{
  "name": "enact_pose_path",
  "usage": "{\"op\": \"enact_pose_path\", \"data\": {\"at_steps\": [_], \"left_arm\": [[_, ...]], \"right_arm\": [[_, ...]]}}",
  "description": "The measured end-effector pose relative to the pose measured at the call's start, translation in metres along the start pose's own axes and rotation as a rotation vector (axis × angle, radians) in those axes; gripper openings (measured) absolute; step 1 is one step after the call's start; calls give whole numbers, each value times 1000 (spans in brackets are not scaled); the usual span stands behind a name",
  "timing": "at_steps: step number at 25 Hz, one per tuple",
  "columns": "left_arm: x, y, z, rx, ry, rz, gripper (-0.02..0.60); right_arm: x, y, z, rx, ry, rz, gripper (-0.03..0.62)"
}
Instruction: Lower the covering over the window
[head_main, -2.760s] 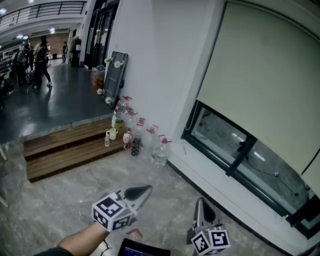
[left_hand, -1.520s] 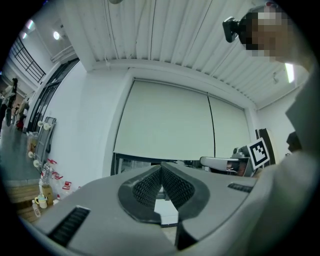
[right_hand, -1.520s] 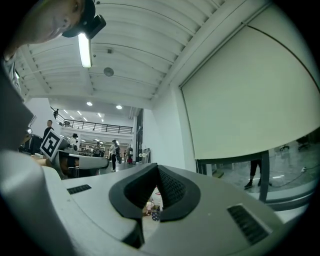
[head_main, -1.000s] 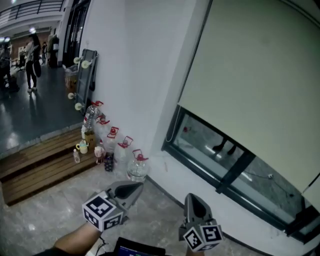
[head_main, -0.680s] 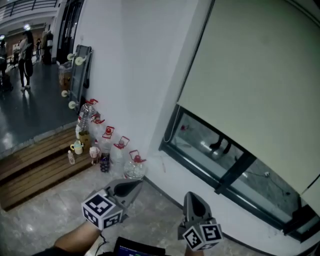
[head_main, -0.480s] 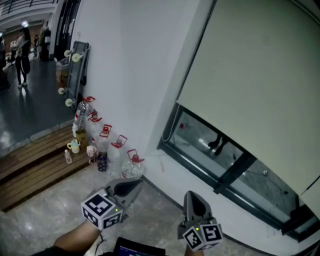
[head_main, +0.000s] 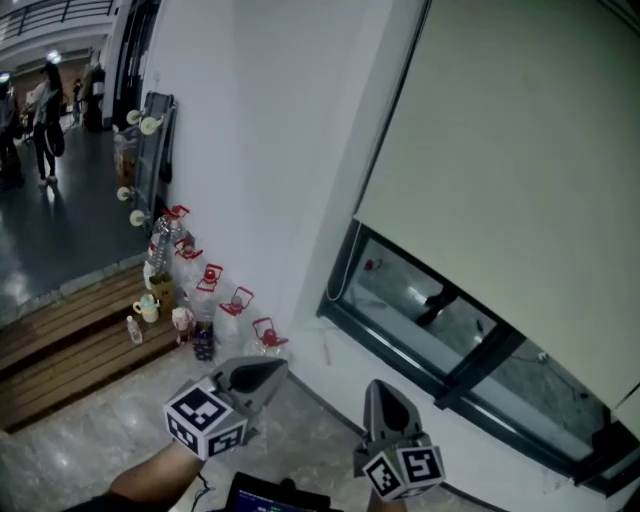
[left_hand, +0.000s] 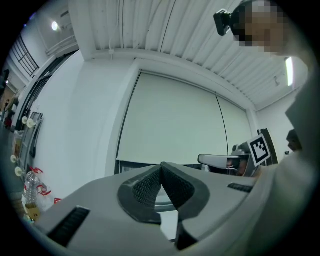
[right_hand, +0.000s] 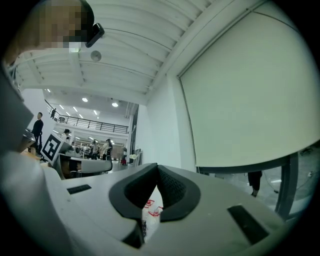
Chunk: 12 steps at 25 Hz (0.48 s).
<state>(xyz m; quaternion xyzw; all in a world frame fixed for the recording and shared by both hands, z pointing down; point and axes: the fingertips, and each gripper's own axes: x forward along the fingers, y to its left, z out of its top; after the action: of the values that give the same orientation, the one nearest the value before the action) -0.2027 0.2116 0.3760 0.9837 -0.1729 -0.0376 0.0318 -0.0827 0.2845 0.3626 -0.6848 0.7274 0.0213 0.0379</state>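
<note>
Trouble: left gripper (head_main: 270, 372) and right gripper (head_main: 381, 395) fingers pressed together, empty, we may kick the water jugs (head_main: 264, 337) nearing the roller blind (head_main: 520, 150).

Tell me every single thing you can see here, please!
Window: one, dark frame, only a low strip uncovered.
Roller blind: one, cream, covering most of the window.
Water jugs: several, clear with red handles, along the foot of the white wall.
Wooden step: one, brown, left of the jugs.
Cup and small bottles: a few, on the step.
Trolley: one, dark, leaning upright on the wall.
People: a few, far off, upper left.
Left gripper: grey, shut, empty, bottom centre.
Right gripper: grey, shut, empty, beside it.
</note>
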Motion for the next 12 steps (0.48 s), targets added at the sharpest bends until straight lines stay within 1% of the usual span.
{"op": "enact_pose_path", "data": {"at_steps": [9,12], "left_arm": [[81,40,13,16,-22,84,-8],[109,52,12,12,-23,109,-8]], "right_arm": [[68,-75,4,14,-21,70,3],[90,-98,4,11,-28,95,3]]}}
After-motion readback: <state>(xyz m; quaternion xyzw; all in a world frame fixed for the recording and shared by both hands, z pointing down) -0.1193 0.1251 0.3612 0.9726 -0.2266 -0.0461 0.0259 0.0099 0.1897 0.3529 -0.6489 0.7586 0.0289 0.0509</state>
